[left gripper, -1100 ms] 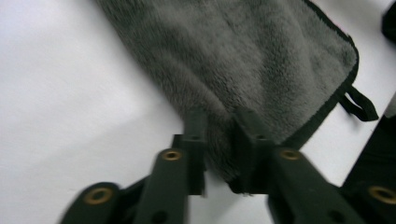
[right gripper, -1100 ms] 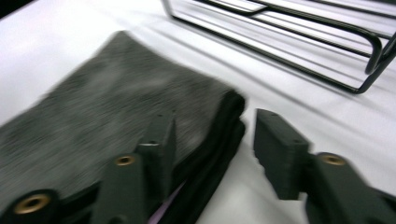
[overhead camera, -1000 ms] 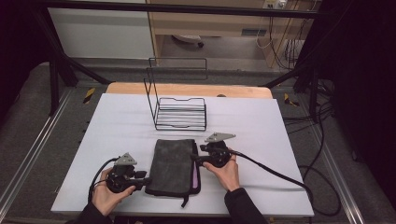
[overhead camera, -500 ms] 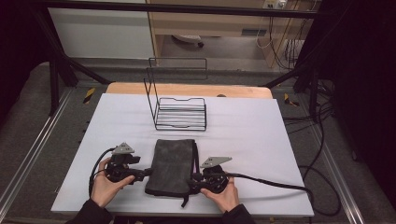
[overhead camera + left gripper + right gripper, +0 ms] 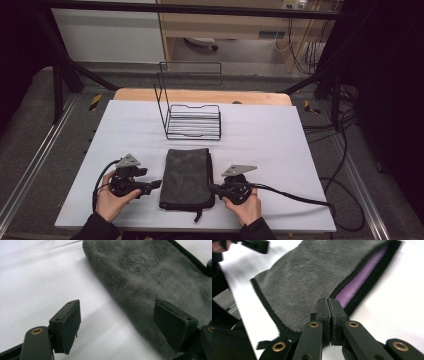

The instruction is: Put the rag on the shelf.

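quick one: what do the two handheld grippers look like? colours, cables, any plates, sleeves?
Both grippers, left and right, are black, each topped by a grey three-cornered plate and trailing a black cable. Linkages show brass-coloured pivots; flat dark pads line the jaws. Sleeves are dark.

Desk (image 5: 280, 135): white top, rectangular, with a strip of bare wood showing along its far edge.

Wire rack (image 5: 192, 120): black, standing upright on the far half of the desk near the middle; slatted base with a taller wire frame rising at its far and left sides.

Frame rails (image 5: 30, 170): metal, running along the left and right sides of the desk, with black struts slanting up at the far corners.

Floor (image 5: 30, 125): grey, around the desk.

Cables (image 5: 345, 130): black, lying loose on the floor to the right.

Wooden cabinet (image 5: 225, 25): pale, beyond the desk, beside a white panel (image 5: 105, 35).
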